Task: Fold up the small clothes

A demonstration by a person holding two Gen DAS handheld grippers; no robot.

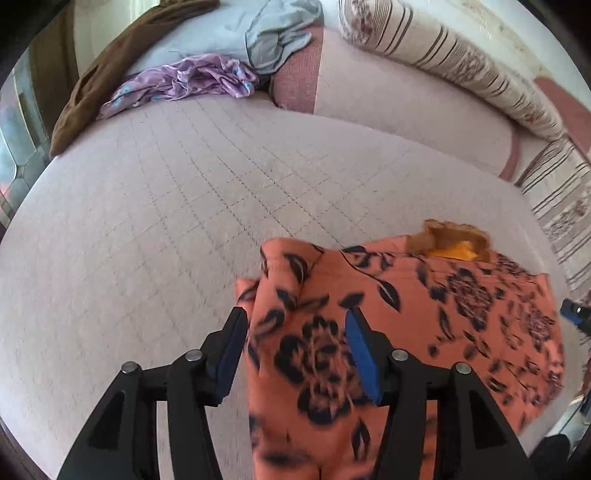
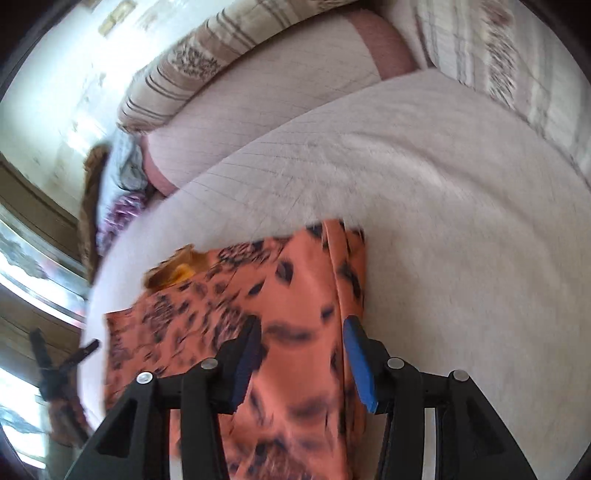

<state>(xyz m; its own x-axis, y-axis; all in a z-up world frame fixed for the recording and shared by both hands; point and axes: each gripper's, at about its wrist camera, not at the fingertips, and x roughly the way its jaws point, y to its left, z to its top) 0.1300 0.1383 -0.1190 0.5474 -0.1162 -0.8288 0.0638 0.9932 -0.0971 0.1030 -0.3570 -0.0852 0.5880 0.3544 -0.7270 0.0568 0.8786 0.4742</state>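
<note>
Where the orange floral garment lies on the pale quilted bed cover, both grippers stand over its near part, one toward each side edge. Left gripper: jaws spread, blue pads apart, the garment's left folded edge running between them; the pads do not press the cloth as far as the view shows. Right gripper: jaws likewise spread, the garment's right folded edge lying below and between the fingers, no pinch visible.

The garment sits in the near middle of the bed, folded, with black flower and leaf print. At its far edge an orange-brown cloth with a yellow patch shows from under or behind it; which, cannot tell.

Far left on the bed: a purple satin cloth, crumpled, beside a light blue sheet and a brown blanket. Along the far and right sides: striped floral pillows.

Both views are motion-blurred, the right wrist view more. At the right edge of the left wrist view a blue-tipped part of the other gripper shows, just beside the garment's right edge.
</note>
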